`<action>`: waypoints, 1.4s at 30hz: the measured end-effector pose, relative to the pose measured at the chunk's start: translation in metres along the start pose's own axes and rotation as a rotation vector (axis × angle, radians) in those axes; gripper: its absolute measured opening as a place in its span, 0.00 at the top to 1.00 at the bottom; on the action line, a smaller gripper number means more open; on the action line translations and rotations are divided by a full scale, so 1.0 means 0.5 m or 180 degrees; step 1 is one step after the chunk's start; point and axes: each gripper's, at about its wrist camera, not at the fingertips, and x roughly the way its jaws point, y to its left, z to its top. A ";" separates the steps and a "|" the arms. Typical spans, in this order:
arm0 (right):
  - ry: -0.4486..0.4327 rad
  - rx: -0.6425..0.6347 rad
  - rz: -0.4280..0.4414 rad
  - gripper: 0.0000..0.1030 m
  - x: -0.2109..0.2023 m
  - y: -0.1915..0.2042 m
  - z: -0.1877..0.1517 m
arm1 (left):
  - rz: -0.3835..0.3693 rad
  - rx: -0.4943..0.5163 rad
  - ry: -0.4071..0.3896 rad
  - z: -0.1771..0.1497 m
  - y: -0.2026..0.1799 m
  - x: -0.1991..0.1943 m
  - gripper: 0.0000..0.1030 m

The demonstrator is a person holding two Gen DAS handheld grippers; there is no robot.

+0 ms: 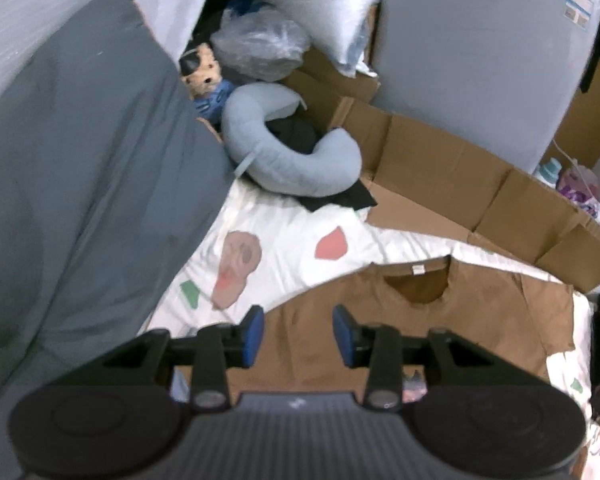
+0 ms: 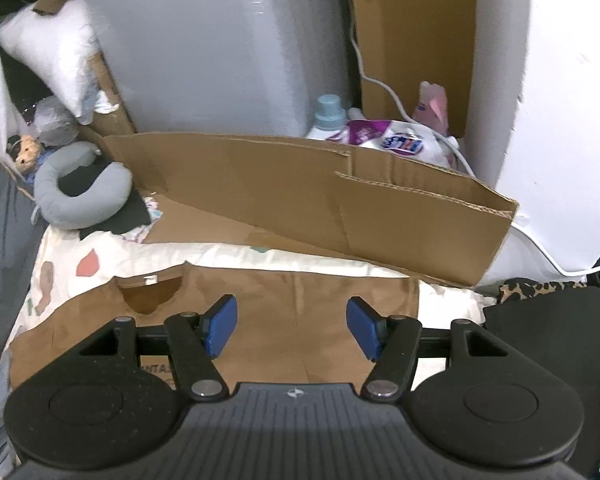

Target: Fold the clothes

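A brown T-shirt lies spread flat on a white sheet with coloured patches, its neck opening and label turned toward the far side. My left gripper hangs above the shirt's left part, open, with nothing between its blue pads. In the right wrist view the same brown T-shirt stretches across the sheet. Above its middle my right gripper stands open wide, its blue pads clear of the cloth.
A flattened cardboard box lies behind the shirt. A grey duvet rises on the left. A blue-grey neck pillow, a soft toy, plastic bags, detergent bottles, a white cable and dark clothes crowd the edges.
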 end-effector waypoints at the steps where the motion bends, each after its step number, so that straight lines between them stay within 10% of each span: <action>1: 0.0006 -0.0015 0.0011 0.35 -0.004 0.009 0.002 | 0.0006 -0.0003 -0.0003 -0.010 0.007 -0.005 0.60; 18: 0.0054 -0.0330 0.0214 0.35 0.047 0.123 -0.047 | 0.0178 -0.0443 -0.0067 -0.208 0.130 0.020 0.54; 42: 0.0340 -0.1079 0.0642 0.35 0.226 0.250 -0.241 | 0.0242 -0.1531 -0.0261 -0.555 0.155 0.347 0.56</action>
